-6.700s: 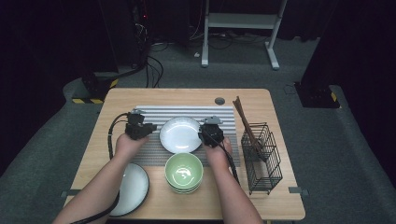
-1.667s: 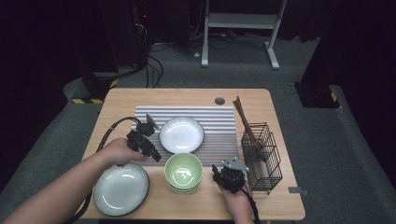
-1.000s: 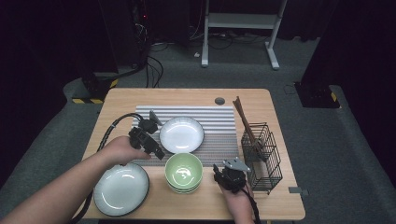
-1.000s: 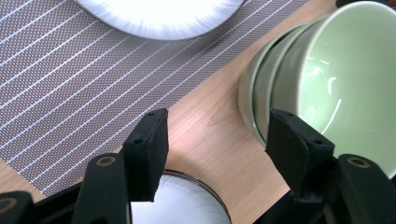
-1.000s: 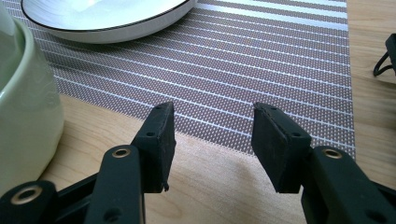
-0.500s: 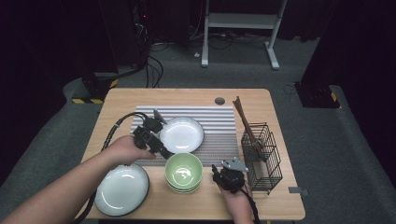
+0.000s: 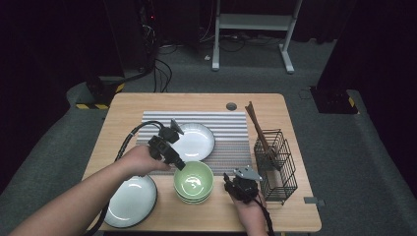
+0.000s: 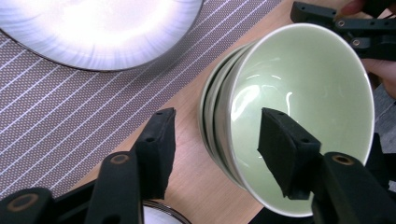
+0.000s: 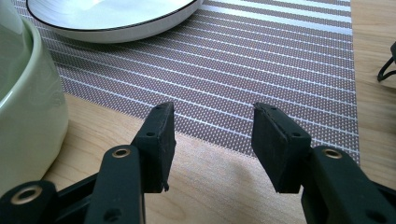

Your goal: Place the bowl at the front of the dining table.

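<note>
The left gripper (image 8: pixel 212 140) straddles the rim of the top pale-green ceramic bowl (image 8: pixel 303 107); its jaws have just been closing but are not yet pressing. That stack sits just below the striped grey placemat (image 7: pixel 231 147), while the right gripper (image 9: pixel 212 144), jaws spread and empty, rests right of the bowls.

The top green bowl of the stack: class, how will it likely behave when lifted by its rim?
The top green bowl looks glazed and glossy, so probably slippery between the left gripper pads. It seems rigid ceramic, likely chippable. Nested in the stack, it may drag the bowl beneath.
</note>
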`<state>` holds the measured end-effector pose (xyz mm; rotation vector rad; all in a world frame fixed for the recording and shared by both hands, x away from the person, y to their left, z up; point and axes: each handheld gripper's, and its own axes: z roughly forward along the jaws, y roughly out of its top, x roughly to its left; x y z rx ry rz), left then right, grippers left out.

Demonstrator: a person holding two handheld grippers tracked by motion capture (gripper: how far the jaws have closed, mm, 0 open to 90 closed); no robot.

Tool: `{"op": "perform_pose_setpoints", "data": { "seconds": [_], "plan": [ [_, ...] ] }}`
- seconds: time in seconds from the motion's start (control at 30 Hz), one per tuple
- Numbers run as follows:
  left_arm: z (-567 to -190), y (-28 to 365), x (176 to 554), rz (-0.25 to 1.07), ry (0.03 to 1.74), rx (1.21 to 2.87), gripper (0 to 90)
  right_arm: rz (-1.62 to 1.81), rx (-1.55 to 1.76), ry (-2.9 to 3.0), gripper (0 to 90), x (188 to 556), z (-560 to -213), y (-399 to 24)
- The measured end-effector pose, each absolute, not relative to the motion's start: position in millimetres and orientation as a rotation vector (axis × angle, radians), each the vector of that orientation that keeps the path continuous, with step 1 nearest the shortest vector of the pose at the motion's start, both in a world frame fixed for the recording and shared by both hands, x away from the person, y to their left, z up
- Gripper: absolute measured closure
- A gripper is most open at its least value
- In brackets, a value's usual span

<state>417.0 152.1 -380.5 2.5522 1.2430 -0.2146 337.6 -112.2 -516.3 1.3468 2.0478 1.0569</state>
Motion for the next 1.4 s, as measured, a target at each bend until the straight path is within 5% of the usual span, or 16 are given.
{"op": "perform_pose_setpoints", "data": {
  "seconds": [0.87,1.4],
  "plan": [
    [-394.9,139.1,410.2,-0.153,1.19,2.628,81.8,1.052,1.349,2.049,49.6,338.6,-517.5,-113.9],
    [-380.9,132.3,409.6,-0.079,1.139,2.671,83.6,1.061,1.359,2.043,49.7,338.3,-516.9,-115.0]
  ]
}}
